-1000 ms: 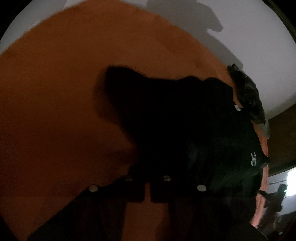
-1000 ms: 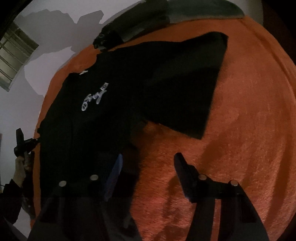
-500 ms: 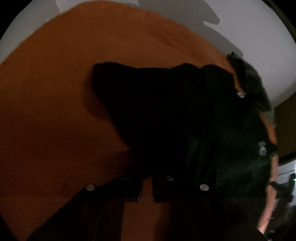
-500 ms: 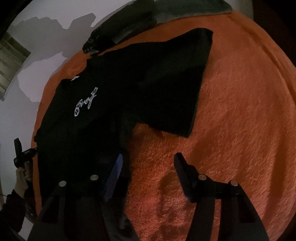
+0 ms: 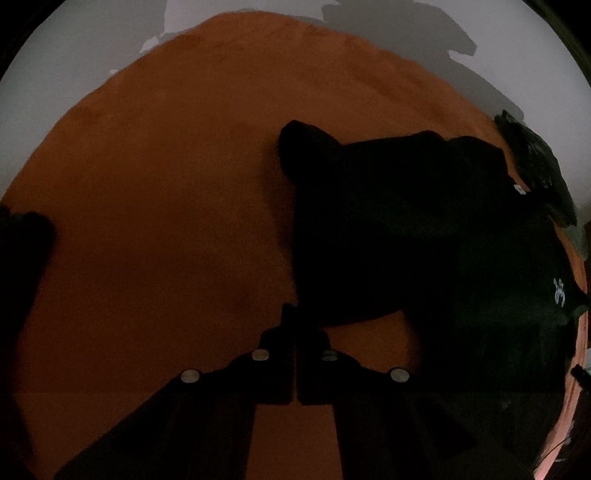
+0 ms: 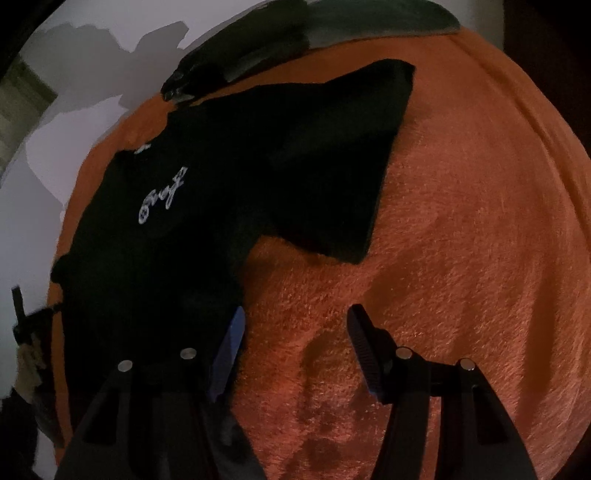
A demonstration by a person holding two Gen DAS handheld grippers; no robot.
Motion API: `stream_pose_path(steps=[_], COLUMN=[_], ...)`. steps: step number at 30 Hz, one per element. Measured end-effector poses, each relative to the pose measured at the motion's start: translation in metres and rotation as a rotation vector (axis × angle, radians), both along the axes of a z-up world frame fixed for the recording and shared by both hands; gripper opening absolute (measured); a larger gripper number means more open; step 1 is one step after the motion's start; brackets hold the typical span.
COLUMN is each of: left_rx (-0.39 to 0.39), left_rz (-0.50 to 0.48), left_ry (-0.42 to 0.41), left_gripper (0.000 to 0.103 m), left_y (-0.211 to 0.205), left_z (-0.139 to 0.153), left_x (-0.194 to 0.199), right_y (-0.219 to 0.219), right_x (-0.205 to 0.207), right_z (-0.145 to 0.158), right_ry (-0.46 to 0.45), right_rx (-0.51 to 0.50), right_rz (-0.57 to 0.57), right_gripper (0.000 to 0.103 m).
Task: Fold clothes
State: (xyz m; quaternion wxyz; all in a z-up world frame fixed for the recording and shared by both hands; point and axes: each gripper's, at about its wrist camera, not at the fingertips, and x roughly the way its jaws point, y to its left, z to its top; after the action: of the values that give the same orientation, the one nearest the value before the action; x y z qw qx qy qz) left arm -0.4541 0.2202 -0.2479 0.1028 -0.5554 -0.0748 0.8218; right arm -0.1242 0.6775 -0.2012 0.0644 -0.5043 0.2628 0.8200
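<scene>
A black T-shirt (image 6: 177, 236) with a small white script logo lies spread on an orange fleece blanket (image 6: 461, 240), one sleeve (image 6: 343, 158) pointing out to the right. My right gripper (image 6: 295, 310) is open; its blue-padded left finger (image 6: 229, 347) sits at the shirt's side edge and the other finger is over bare blanket. In the dim left wrist view the T-shirt (image 5: 424, 240) is a bunched dark mass to the right. My left gripper (image 5: 293, 314) is shut, its tips meeting the shirt's lower left edge.
A dark garment pile (image 6: 236, 62) and a grey item (image 6: 376, 22) lie at the blanket's far edge; the pile (image 5: 535, 166) also shows at the right of the left wrist view. A person's hand (image 6: 26, 350) is at the left. Pale floor surrounds the blanket.
In the left wrist view the shirt no longer covers the fingertips and now sits to the right of them, with more bare blanket at left. The right gripper stays open beside the shirt's edge.
</scene>
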Motion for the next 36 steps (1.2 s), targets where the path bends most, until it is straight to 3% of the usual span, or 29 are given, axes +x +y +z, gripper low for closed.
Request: stream_pose_path(steps=[1,3,4,5,11,17,21,24,28,30,33,36], left_rx=[-0.002,0.024,0.016,0.004,0.008,0.078,0.107,0.122,0.223,0.287,0.289,0.249], left_rz=[0.004,-0.019,-0.036,-0.055,-0.183,-0.286,-0.259,-0.278,-0.233,-0.201,-0.172,-0.170], left_ry=[-0.004,-0.001,0.004,0.009,-0.053,-0.196,-0.311,-0.281,-0.246,-0.251,-0.211,-0.140], left_gripper=[0.006,0.025,0.042,0.048,0.048,0.049,0.051,0.051,0.056,0.056,0.056,0.056], left_y=[-0.001,0.001,0.003,0.006,0.020,0.009,-0.011,-0.020,-0.027,-0.024,-0.013,-0.041], left_z=[0.000,0.006,0.008,0.011,0.012,0.006,-0.014,-0.005,0.000,-0.006,-0.007,0.005], left_x=[0.001,0.011,0.018,0.025,0.075,0.151,0.189,0.223,0.262,0.272,0.276,0.314], right_y=[-0.001,-0.004,-0.006,-0.010,-0.039,-0.067,-0.084,-0.094,-0.100,-0.100,-0.103,-0.110], right_x=[0.001,0.004,0.007,0.014,0.057,0.099,0.145,0.189,0.236,0.247,0.259,0.268], right_z=[0.002,0.006,0.007,0.009,0.016,0.024,0.019,0.010,0.006,0.006,0.007,0.014], right_ry=[0.005,0.015,0.017,0.012,-0.016,-0.045,-0.078,-0.110,-0.105,-0.072,-0.026,0.025], right_rx=[-0.008,-0.023,-0.030,-0.033,-0.049,-0.065,-0.085,-0.106,-0.093,-0.137,-0.177,-0.159], right_rz=[0.000,0.001,0.003,0.011,0.062,0.112,0.116,0.102,0.046,0.001,-0.033,-0.037], right_gripper=[0.058,0.058,0.058,0.058,0.058,0.058,0.061,0.061,0.061,0.061,0.061,0.061])
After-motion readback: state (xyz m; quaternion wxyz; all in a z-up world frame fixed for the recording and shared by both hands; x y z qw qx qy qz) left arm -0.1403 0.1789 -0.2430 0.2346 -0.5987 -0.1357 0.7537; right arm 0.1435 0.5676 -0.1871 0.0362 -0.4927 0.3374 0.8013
